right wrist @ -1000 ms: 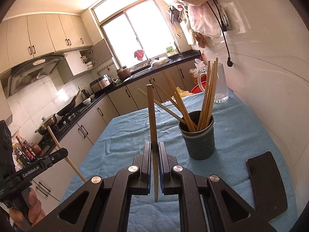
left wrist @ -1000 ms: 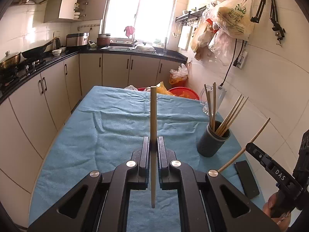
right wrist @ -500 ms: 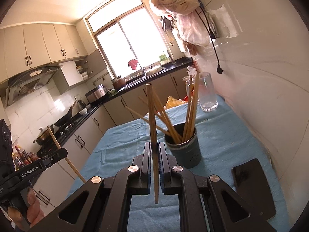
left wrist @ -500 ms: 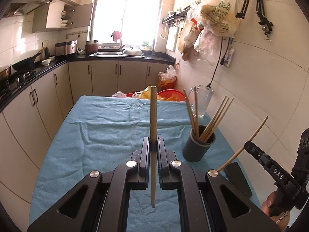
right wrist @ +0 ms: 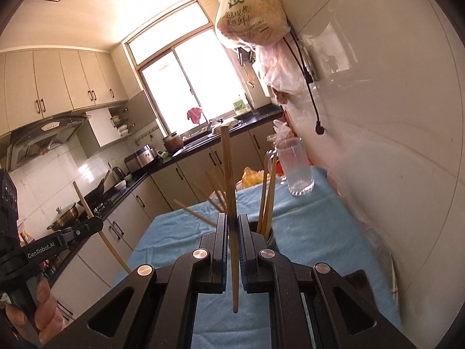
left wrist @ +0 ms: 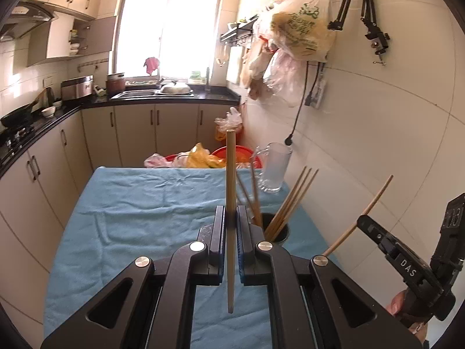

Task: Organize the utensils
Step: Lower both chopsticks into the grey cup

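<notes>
Both my hands have risen and drawn back since a second ago — the dark utensil cup now sits lower and closer under my jaws in both wrist views, and more of the wall and window shows above it. My left gripper is clamped tight on one wooden chopstick, held near its middle and standing almost upright; my right gripper pinches a second chopstick the same way.

What worries me: each stick is caught at a single narrow point, so it can pivot between the pads if a tip knocks the cup's rim or the chopsticks already leaning there. Those fan outward and crowd the opening — a careless drop could glance off them and roll across the blue cloth on the worktop. The two held sticks could also cross if both hands descend together.

The chopsticks are plain, pale wood, straight and slim, squared at the thick end.
</notes>
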The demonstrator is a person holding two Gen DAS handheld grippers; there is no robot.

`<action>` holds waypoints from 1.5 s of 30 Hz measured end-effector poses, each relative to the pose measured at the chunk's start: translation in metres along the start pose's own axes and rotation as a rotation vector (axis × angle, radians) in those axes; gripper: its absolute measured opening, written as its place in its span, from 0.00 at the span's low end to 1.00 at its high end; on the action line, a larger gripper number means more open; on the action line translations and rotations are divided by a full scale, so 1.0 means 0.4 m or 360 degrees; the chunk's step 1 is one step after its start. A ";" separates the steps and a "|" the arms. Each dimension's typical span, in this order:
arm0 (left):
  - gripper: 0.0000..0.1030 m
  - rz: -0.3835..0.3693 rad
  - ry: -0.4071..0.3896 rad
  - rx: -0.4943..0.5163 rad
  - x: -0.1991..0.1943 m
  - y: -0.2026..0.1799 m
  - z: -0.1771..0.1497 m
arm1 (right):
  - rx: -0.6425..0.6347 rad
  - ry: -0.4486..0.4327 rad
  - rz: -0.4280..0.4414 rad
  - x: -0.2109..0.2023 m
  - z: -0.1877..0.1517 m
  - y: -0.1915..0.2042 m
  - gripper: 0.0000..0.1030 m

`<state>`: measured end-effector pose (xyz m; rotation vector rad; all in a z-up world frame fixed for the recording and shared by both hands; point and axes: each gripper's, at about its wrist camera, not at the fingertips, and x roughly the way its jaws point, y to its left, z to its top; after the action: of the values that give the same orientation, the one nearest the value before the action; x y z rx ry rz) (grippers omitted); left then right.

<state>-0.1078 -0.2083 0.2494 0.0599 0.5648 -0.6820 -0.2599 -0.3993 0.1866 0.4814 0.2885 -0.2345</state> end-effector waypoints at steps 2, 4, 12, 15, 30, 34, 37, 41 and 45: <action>0.06 -0.0012 -0.0005 0.0014 0.008 -0.018 0.019 | 0.0014 -0.0007 0.0006 0.000 0.019 -0.007 0.07; 0.06 -0.0020 -0.0018 0.0037 0.017 -0.040 0.041 | 0.0019 -0.0020 0.0009 -0.003 0.034 -0.009 0.07; 0.06 -0.0081 -0.0094 0.0059 0.062 -0.109 0.146 | 0.0019 -0.0106 0.0009 0.006 0.125 -0.022 0.07; 0.06 -0.0095 -0.0105 0.0046 0.089 -0.122 0.178 | 0.0012 -0.0127 -0.0003 0.022 0.156 -0.026 0.07; 0.06 -0.0089 -0.0041 -0.0042 0.263 -0.096 0.182 | 0.0005 -0.0082 -0.0025 0.147 0.188 -0.039 0.07; 0.06 -0.0087 0.0001 -0.0054 0.295 -0.084 0.161 | -0.0002 -0.0024 -0.0045 0.194 0.173 -0.053 0.07; 0.06 -0.0079 0.0019 -0.0050 0.312 -0.079 0.145 | -0.0004 0.0026 -0.0063 0.225 0.154 -0.065 0.07; 0.06 -0.0072 0.0048 -0.0047 0.333 -0.071 0.124 | 0.0002 0.0088 -0.0081 0.260 0.131 -0.079 0.07; 0.06 -0.0059 0.0067 -0.0043 0.352 -0.065 0.107 | 0.0000 0.0133 -0.0092 0.283 0.106 -0.088 0.07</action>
<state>-0.0140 -0.3203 0.2169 0.0385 0.6169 -0.7104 -0.1554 -0.4674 0.1711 0.4837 0.3840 -0.2707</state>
